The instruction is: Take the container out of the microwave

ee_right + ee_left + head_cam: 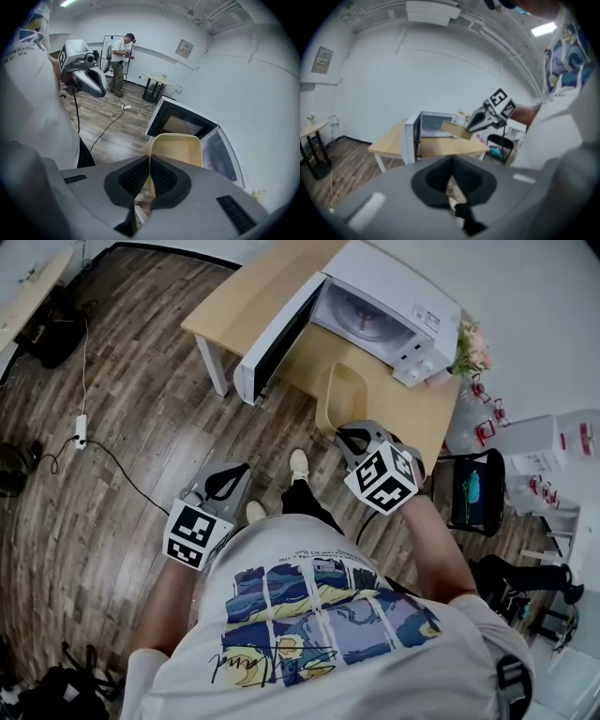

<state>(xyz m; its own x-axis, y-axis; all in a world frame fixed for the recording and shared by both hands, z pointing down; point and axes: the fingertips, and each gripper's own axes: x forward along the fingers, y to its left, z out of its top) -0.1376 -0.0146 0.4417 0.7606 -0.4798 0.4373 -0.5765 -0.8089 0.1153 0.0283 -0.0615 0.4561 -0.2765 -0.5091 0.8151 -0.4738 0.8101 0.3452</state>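
The right tool (352, 439) is clenched on the near rim of the container (342, 395), holding it just outside the open microwave (375, 315), above the desk (253, 287); the left tool (228, 478), jaws together on nothing, hangs low, seemingly unneeded.

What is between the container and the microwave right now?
Only bare table, seen in the head view; the container, gripped by the right tongs, is out of the microwave.
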